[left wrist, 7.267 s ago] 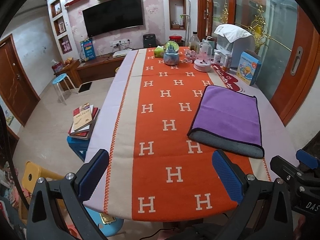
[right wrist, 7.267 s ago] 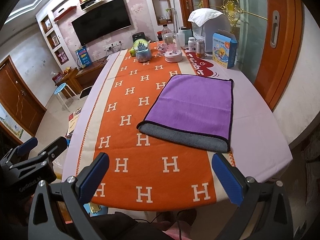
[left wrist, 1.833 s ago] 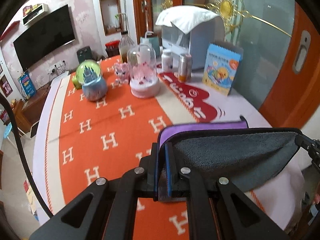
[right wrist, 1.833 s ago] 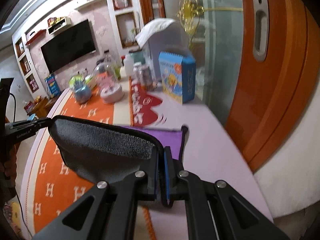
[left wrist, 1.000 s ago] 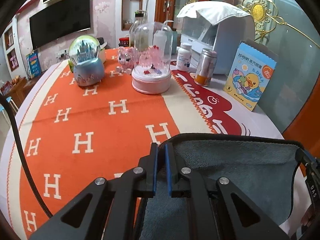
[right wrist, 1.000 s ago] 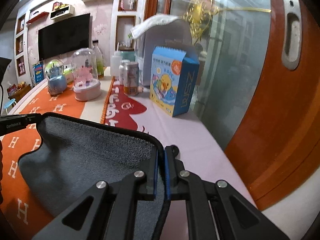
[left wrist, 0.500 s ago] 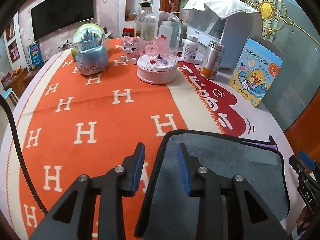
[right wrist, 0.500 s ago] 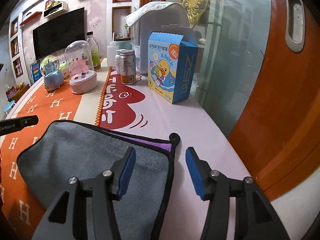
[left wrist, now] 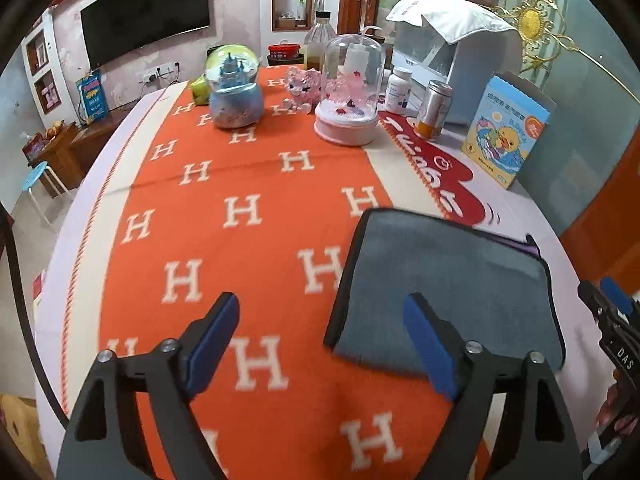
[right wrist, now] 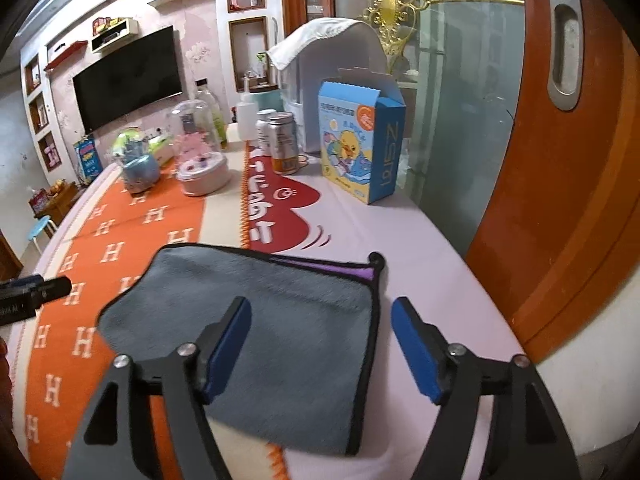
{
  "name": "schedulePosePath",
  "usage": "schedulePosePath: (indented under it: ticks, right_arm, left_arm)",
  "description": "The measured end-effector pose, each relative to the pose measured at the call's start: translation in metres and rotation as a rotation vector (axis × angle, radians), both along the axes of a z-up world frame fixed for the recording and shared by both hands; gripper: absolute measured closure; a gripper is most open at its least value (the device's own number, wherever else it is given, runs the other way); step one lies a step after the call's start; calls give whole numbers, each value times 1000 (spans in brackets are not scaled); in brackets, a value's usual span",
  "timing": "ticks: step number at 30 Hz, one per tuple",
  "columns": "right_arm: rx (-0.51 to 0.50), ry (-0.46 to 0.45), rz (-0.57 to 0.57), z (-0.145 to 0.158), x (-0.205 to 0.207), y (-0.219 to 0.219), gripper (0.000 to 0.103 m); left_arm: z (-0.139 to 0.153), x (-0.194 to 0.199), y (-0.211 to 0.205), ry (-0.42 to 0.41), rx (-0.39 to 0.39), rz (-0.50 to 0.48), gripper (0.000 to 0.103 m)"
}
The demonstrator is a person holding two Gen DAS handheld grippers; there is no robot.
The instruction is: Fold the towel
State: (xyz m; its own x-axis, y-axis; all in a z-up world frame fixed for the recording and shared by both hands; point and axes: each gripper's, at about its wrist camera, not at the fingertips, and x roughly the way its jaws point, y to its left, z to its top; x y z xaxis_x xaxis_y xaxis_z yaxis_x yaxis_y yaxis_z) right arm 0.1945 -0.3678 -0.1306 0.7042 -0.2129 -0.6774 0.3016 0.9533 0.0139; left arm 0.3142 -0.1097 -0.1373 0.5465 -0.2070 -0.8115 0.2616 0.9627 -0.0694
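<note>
The towel [left wrist: 448, 276] lies folded flat on the table, grey side up with a black hem, a sliver of purple showing at its far right corner [right wrist: 352, 270]. My left gripper [left wrist: 320, 340] is open and empty, hovering over the towel's near left edge. My right gripper [right wrist: 320, 340] is open and empty over the towel's [right wrist: 280, 320] near right edge. The right gripper's tip shows at the left wrist view's right edge [left wrist: 612, 312]; the left gripper's tip shows at the right wrist view's left edge [right wrist: 32, 288].
The table has an orange H-patterned cloth [left wrist: 240, 216]. At the far end stand a snow globe [left wrist: 234, 92], a glass dome [left wrist: 348, 108], a pill bottle [left wrist: 398, 90], a can [right wrist: 284, 144] and a blue duck box [right wrist: 360, 148]. An orange door [right wrist: 560, 160] is at the right.
Both grippers, shut on the towel's corners a second ago, laid the grey half over the purple one, opened, let go and drew back toward me.
</note>
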Motion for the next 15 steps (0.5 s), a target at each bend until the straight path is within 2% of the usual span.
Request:
schedulePosePath:
  ticks: [6,11,15]
  right_arm:
    - [69,30,21,6,-31,26,11]
    - [96,49,28,11,-71,57,7]
    - [107,59,21,15,-105,81,1]
  left_arm:
    - [12,-52,28,35,-25,11,13]
    - [21,-102,55,52,-34,16,12]
    - [33,-142,79,28,-25,32,12]
